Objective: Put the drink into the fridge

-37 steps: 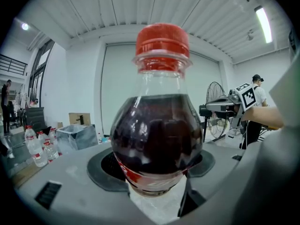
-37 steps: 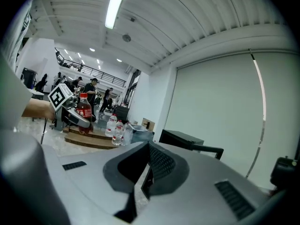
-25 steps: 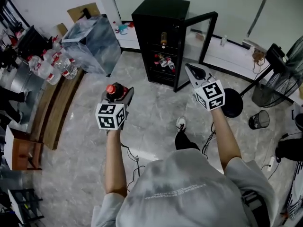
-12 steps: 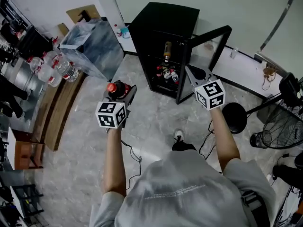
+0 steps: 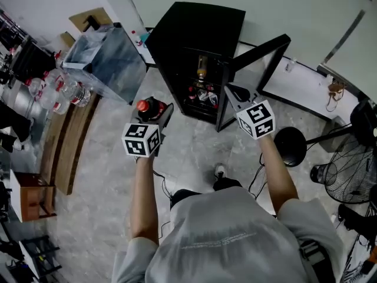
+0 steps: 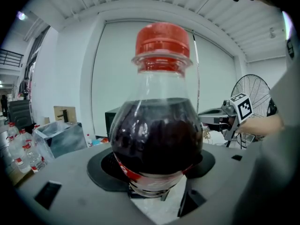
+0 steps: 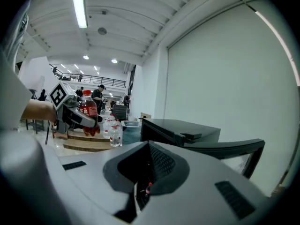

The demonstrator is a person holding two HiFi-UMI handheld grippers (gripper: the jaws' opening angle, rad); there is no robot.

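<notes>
Fridge (image 5: pixel 200 28) nearer than before; left gripper (image 5: pixel 156 109) fingers clenched on drink bottle (image 6: pixel 157 139), right gripper (image 5: pixel 231 92) fingers seemingly together, empty.

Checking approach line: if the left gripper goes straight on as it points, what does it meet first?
Most likely the fridge: the left gripper, shut on the cola bottle, points near its front edge away from the open door, not into the compartment. Nothing shows between, though depth is unclear.
</notes>
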